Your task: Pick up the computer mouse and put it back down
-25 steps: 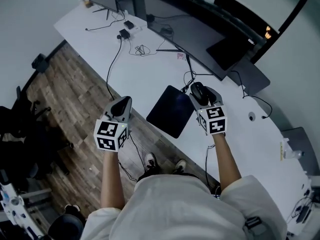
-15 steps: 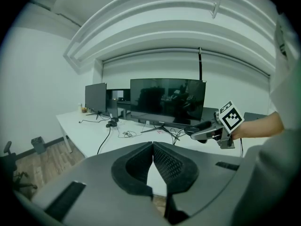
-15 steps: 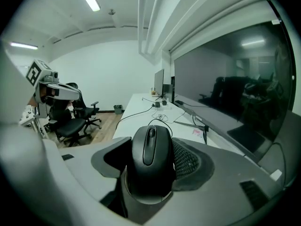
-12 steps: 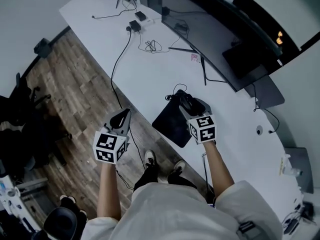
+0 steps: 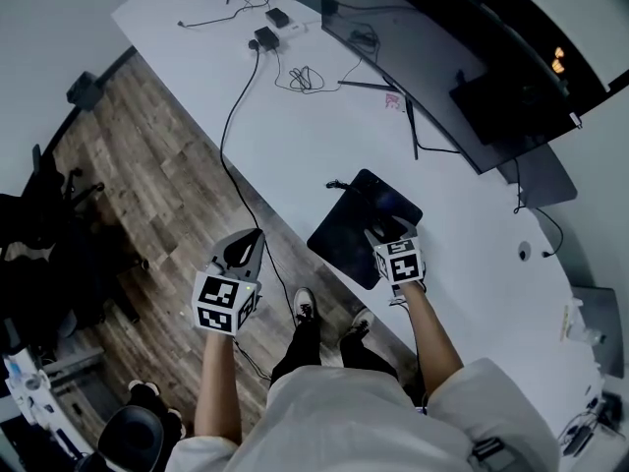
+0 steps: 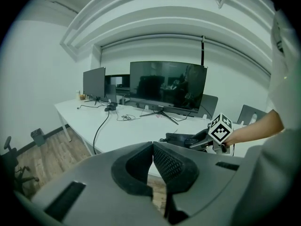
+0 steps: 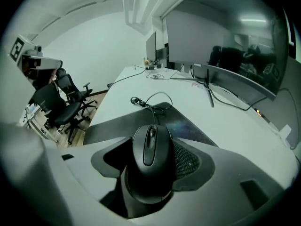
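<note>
Black wired computer mouse (image 7: 150,157) is clamped between the right gripper's (image 5: 385,234) jaws, pads on both its flanks. It sits over the near part of the dark rectangular mouse pad (image 5: 346,226); can't tell if it touches the pad. Its black cable (image 7: 151,102) loops ahead across the pad. The pad lies near the front edge of the long white desk (image 5: 295,141), below a wide curved dark monitor (image 5: 432,62). Left gripper (image 6: 152,147) has its jaws closed on nothing, held off the desk over the wood plank floor (image 5: 147,185).

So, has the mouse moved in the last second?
Yes. In the right gripper, the mouse came from beside the mouse pad's far corner to over it.
</note>
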`<action>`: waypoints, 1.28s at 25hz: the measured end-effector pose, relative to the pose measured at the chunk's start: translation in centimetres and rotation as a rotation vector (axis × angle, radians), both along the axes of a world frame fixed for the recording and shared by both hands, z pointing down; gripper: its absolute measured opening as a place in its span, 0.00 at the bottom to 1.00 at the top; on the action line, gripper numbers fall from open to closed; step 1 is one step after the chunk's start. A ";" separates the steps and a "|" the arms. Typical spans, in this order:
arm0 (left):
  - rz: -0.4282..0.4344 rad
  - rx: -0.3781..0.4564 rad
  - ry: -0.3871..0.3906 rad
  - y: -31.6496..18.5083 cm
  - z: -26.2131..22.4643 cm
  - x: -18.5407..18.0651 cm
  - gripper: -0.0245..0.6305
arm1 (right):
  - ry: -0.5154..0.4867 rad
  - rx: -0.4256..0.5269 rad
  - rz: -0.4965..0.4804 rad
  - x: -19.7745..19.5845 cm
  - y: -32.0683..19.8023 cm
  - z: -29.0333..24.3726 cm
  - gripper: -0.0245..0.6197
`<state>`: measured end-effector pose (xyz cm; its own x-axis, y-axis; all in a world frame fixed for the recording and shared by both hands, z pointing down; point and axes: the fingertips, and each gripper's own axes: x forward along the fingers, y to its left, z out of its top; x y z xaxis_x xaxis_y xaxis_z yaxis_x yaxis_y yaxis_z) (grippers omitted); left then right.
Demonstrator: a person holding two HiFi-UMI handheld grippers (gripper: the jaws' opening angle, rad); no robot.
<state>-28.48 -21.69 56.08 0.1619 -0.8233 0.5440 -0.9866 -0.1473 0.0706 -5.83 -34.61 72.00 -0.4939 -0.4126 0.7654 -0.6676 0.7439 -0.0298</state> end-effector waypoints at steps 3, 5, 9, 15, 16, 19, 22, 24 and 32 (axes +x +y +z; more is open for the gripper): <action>0.015 -0.014 0.001 0.3 0.6 0.5 0.06 | 0.031 -0.023 0.018 0.8 0.3 1.6 0.47; 0.023 -0.019 0.002 0.6 0.8 0.9 0.06 | 0.035 -0.021 0.024 0.9 0.4 2.0 0.48; 0.047 -0.013 0.000 1.0 0.7 1.8 0.06 | 0.042 -0.025 0.029 1.2 0.7 1.5 0.53; 0.058 0.053 0.031 -0.1 -1.8 2.7 0.06 | -0.004 0.095 0.109 3.8 0.6 -4.8 0.52; 0.064 0.068 0.029 -0.5 -2.4 3.0 0.06 | -0.021 0.130 0.125 4.5 0.5 -6.4 0.47; 0.094 0.110 0.012 -1.6 -4.3 4.3 0.06 | -0.061 0.252 0.173 7.0 0.0 -11.6 0.16; 0.124 0.151 -0.001 -2.7 -6.3 5.8 0.06 | -0.097 0.331 0.209 9.6 -0.2 -16.3 0.06; 0.140 0.181 -0.008 -3.4 -7.9 6.9 0.06 | -0.122 0.358 0.217 11.0 -0.1 -19.2 0.06; 0.219 0.359 -0.029 -7.0 -16.0 11.4 0.06 | -0.177 0.537 0.152 13.3 0.5 -31.3 0.06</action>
